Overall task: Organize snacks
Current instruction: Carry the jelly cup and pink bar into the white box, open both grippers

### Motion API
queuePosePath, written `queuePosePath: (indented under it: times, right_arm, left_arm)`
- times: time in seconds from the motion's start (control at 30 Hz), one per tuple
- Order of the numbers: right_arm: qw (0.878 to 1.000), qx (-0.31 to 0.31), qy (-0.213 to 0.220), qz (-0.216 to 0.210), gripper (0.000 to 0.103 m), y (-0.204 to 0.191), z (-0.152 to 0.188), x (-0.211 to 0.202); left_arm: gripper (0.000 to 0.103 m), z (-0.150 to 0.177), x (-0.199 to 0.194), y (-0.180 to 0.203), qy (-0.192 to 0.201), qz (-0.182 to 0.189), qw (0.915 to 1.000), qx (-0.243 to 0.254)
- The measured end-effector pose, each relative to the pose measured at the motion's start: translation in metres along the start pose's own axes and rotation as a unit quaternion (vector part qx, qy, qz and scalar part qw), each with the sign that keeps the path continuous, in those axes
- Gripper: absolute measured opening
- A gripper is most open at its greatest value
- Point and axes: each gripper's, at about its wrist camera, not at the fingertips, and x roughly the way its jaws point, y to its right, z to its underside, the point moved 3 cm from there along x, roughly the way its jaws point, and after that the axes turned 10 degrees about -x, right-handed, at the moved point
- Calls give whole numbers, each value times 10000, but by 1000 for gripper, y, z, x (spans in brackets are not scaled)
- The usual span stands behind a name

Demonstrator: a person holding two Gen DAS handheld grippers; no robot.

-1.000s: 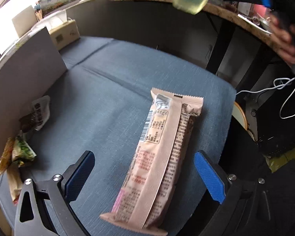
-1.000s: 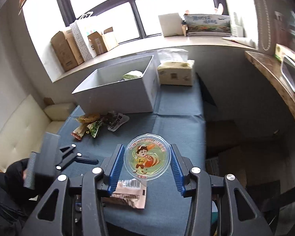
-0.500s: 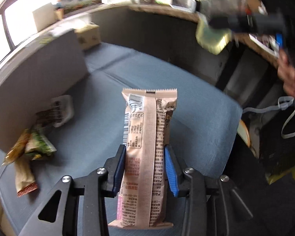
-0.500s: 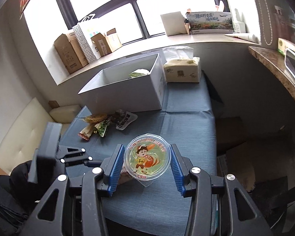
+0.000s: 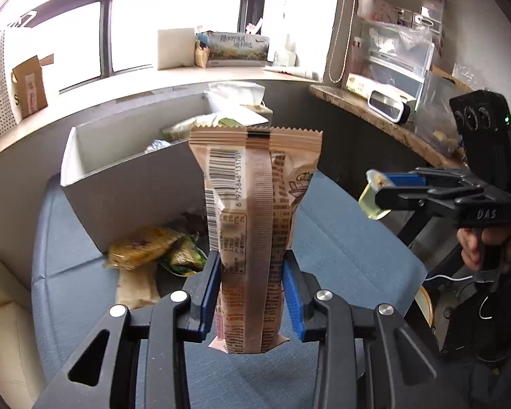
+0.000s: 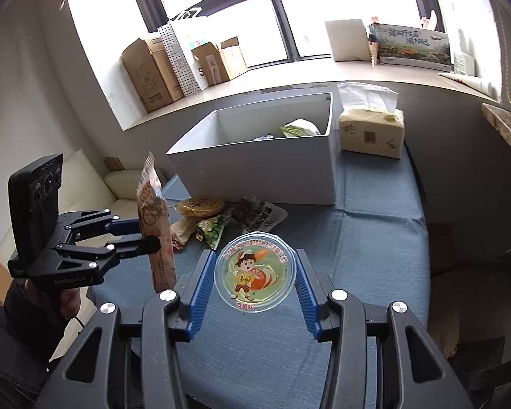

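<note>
Blue-padded left claw (image 5: 252, 289) clamped on upright wrapper (image 5: 252, 225), tilted down | right claw (image 6: 253, 288) clamped on jelly cup (image 6: 254, 272)

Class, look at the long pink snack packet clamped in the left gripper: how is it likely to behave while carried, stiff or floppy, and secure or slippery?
The pink snack packet stands upright well above the left gripper without drooping, so it probably holds its shape. The glossy wrapper looks smooth, so it might slip. Gripped near its bottom end, with most of it above, it may sway or tilt in transit.
</note>
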Motion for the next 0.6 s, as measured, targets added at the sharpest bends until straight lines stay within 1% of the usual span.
queuePosePath:
  times: [0.1, 0.2, 0.3, 0.47, 0.6]
  right_arm:
    - [10000, -36, 20, -62, 50, -5, -6, 4]
    - [9998, -158, 42, -97, 50, -12, -16, 9]
    - [9993, -366, 84, -58, 50, -19, -31, 15]
    - [9981, -526, 312, 10, 50, -24, -65, 26]
    - [9980, -421, 461, 13, 50, -18, -103, 47]
  left_arm:
    - [39, -7, -12, -2, 155, -138, 9998, 25]
    - [39, -18, -23, -5, 311, -301, 9990, -127]
    - [39, -34, -35, -10, 585, -547, 9964, -295]
    - [39, -75, -48, -30, 1126, -1008, 9866, -622]
    - [39, -116, -49, -54, 1431, -1171, 9795, -807]
